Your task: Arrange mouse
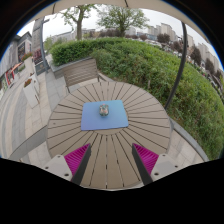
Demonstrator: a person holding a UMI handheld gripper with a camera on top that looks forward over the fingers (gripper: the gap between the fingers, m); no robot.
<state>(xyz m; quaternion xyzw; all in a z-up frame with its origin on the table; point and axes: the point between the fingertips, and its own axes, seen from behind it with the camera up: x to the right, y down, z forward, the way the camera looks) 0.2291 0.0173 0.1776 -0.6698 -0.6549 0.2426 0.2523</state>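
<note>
A small dark mouse (103, 111) lies on a blue mouse mat (104, 116) in the middle of a round slatted table (70, 125). My gripper (111, 161) is open and empty above the table's near part. Its two fingers with magenta pads (76, 156) stand wide apart. The mat and mouse lie well beyond the fingertips, in line with the gap between them.
A slatted chair (80, 73) stands behind the table at the far left. A green hedge (150, 62) runs behind and to the right. A thin dark pole (180, 55) rises at the right. Paved ground (25, 110) lies at the left.
</note>
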